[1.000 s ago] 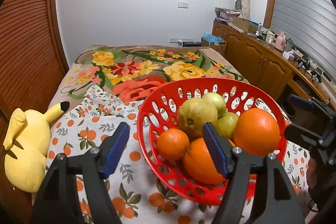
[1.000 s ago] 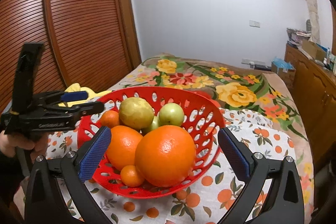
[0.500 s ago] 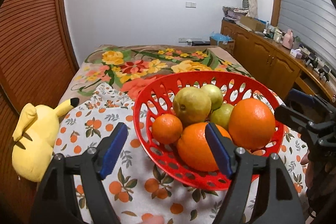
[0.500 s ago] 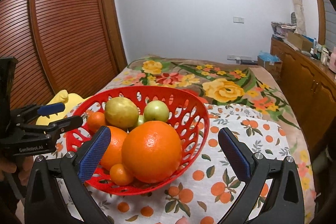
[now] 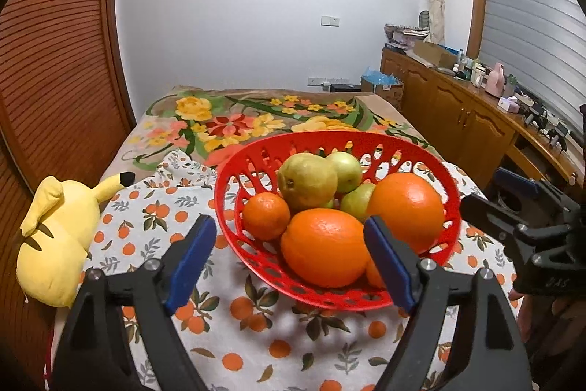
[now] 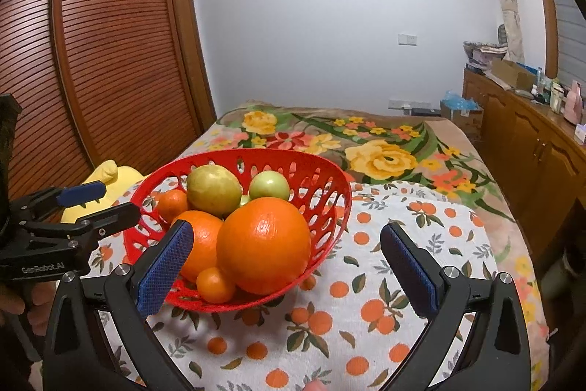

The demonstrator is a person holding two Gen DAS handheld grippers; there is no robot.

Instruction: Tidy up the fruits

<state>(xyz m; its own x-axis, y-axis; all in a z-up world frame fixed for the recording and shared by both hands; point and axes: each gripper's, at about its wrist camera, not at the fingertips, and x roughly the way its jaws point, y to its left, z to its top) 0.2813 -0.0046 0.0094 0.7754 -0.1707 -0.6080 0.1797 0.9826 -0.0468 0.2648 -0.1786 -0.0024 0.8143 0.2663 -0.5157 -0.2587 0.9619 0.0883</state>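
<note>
Red slotted basket [image 5: 448, 196] heaped with fruit; both hand-held grippers [image 5: 289, 259] [image 6: 285, 266] gape empty.

Bare cloth [image 6: 403, 328] before red basket [image 6: 322, 229]

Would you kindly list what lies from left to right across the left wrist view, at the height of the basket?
Yellow plush toy → small orange → yellow-green pear → largest orange → right gripper, all the fruit sitting in the red basket.
</note>
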